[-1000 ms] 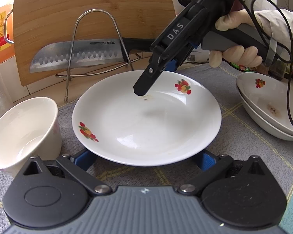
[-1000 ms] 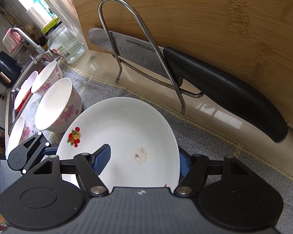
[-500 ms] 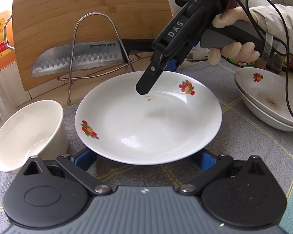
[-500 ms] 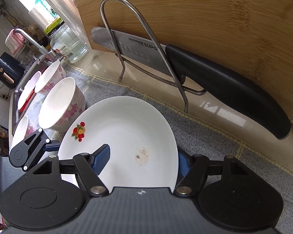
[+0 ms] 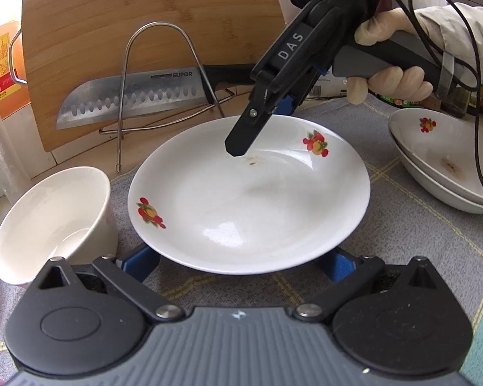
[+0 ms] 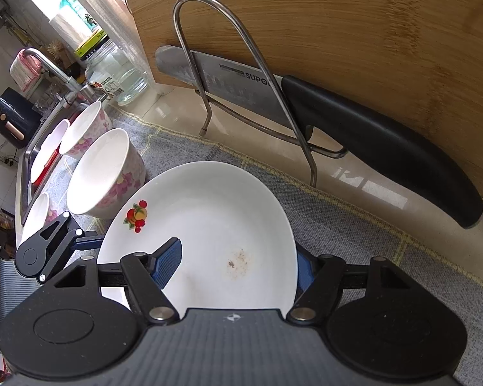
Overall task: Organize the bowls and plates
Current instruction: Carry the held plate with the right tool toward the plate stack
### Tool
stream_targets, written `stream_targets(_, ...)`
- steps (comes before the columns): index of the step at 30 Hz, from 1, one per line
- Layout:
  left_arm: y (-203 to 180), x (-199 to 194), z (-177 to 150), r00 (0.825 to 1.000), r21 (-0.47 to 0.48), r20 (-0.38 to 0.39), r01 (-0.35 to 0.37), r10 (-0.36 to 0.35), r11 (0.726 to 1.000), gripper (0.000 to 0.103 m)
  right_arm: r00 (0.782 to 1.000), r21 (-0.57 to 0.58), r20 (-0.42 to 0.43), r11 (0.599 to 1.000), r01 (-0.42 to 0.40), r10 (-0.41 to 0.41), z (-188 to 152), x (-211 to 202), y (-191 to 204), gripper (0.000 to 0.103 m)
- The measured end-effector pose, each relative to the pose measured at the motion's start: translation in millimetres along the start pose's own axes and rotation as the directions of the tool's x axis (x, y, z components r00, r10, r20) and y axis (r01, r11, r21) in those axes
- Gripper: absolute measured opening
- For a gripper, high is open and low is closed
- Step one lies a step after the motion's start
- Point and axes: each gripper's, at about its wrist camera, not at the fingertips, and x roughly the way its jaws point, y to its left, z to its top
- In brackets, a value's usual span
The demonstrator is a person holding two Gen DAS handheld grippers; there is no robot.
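The plate (image 5: 248, 199) hides most of our left gripper (image 5: 241, 262)'s blue fingers; whether they clamp it, we cannot tell. Our right gripper (image 6: 238, 265) straddles its far rim, one finger inside, one beneath. Both seem unmoved. The plate holds only a brown stain (image 5: 252, 160). Beyond lean the knife (image 5: 128, 95) and cutting board (image 5: 145, 32).

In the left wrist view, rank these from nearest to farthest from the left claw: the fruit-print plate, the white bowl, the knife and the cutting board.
1. Fruit-print plate: right at the left claw, between its fingers.
2. White bowl: just to the left.
3. Knife: beyond the plate, in the wire rack.
4. Cutting board: upright behind the knife.
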Motion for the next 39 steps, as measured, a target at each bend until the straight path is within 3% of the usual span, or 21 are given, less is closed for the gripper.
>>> stream_targets(39, -35.3, -72.3, 7.0, 0.996, 0.114, 0.028, 0.081, -0.084, 0.990, 0.102, 0.994, 0.061, 0.098, 0.997, 0.049, -0.054, -79.8, -77.6, 56.1, 0.076)
